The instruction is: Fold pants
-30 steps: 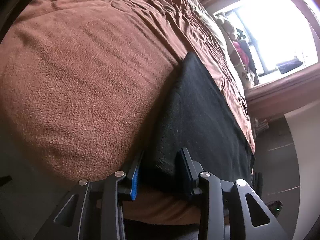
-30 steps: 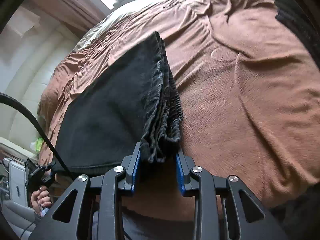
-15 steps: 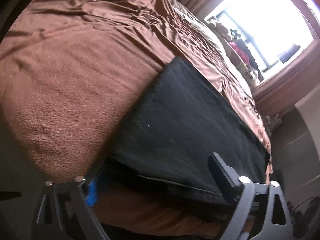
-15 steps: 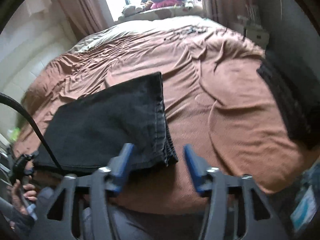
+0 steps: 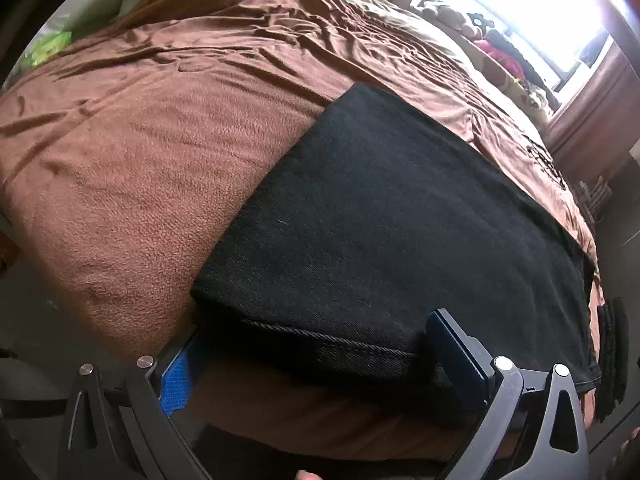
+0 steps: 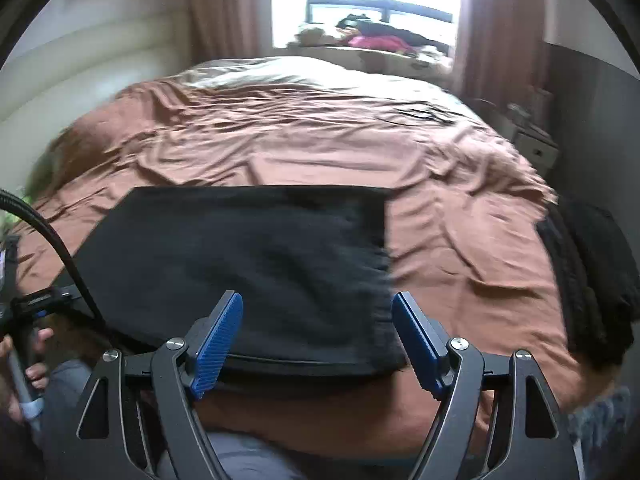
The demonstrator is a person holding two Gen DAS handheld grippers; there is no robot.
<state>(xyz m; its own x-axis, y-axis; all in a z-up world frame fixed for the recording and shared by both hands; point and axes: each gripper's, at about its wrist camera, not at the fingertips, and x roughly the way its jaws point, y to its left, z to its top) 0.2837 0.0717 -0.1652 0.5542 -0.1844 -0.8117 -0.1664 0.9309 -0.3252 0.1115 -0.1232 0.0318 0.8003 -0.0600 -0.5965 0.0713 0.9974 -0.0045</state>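
Observation:
Black pants (image 5: 380, 220) lie folded into a flat rectangle on the brown blanket (image 5: 140, 160), close to the bed's near edge. My left gripper (image 5: 316, 364) is open wide. The hemmed near edge of the pants sits between its fingers, and neither pad presses on it. In the right wrist view the same pants (image 6: 240, 260) lie flat, with the gathered waistband edge on the right. My right gripper (image 6: 318, 340) hovers above that near right corner. Its jaws are opening and hold nothing.
A second dark garment (image 6: 588, 280) lies at the bed's right edge. A hand (image 6: 36, 360) holds the other gripper at the left, with a black cable (image 6: 60, 248) arching over it. Beyond the bed are a bright window (image 6: 380, 0), curtains and a nightstand (image 6: 536, 148).
Both grippers were shut on the pants' near edge and have let go and spread wide. The right one pulled back, rose and rolled level. The left one drew back a little.

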